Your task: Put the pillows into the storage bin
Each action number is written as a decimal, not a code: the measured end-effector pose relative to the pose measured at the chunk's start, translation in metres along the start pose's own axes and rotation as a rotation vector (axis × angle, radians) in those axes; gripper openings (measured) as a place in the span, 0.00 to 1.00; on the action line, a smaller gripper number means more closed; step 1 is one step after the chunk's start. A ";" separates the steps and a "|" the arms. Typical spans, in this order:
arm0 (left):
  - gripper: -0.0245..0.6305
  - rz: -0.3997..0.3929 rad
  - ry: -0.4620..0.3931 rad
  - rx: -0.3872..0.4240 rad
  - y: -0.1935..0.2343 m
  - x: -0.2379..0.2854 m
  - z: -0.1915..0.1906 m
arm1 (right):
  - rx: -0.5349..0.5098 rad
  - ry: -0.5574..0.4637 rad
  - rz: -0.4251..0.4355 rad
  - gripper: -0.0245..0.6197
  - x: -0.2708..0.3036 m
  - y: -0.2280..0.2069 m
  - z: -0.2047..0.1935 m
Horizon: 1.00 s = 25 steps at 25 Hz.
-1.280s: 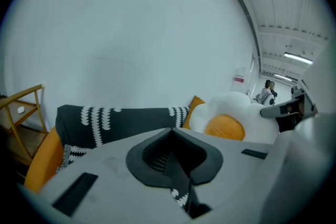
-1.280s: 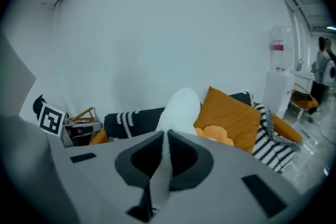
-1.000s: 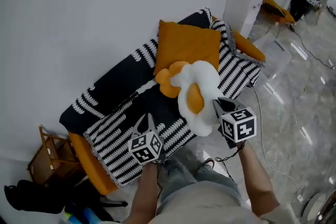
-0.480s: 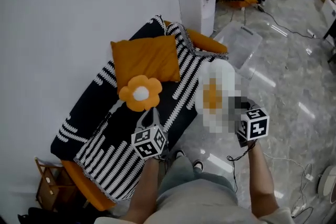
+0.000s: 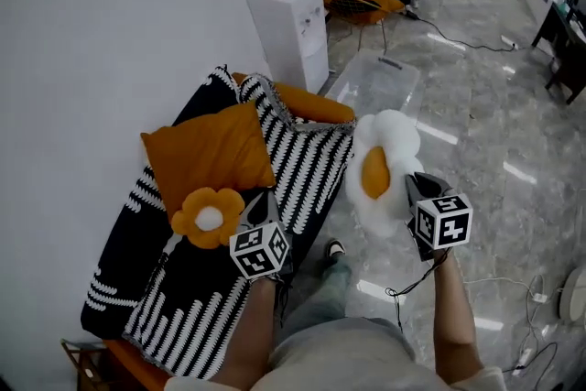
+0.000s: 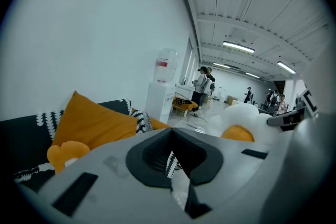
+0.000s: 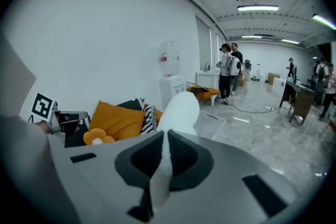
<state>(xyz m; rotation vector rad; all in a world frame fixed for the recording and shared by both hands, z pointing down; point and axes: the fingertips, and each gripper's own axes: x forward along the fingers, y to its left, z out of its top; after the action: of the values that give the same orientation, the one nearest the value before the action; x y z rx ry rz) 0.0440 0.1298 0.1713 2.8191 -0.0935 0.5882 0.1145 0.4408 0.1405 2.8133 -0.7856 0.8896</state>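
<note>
Lifted off the sofa (image 5: 307,156), the egg pillow (image 5: 385,151), likely soft and light, hangs near the storage bin (image 5: 377,80), its rim pinched by the right gripper (image 5: 414,193); the left gripper (image 5: 261,217) is closed, empty.

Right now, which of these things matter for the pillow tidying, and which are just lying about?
Job: egg pillow in the right tongs; orange square pillow; flower pillow; clear storage bin.
Just there: water dispenser; orange chair; striped throw.
</note>
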 end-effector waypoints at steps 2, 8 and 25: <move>0.05 -0.005 0.014 -0.013 -0.005 0.038 0.011 | 0.011 0.011 -0.009 0.06 0.023 -0.020 0.016; 0.05 -0.020 0.024 -0.025 -0.011 0.130 0.051 | 0.024 0.017 -0.023 0.06 0.091 -0.073 0.074; 0.05 0.205 0.103 -0.095 -0.014 0.279 0.068 | -0.027 0.096 0.046 0.06 0.304 -0.213 0.164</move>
<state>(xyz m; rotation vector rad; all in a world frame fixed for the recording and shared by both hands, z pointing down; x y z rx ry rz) 0.3278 0.1224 0.2197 2.6999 -0.3838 0.7509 0.5177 0.4508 0.1892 2.7172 -0.8458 1.0045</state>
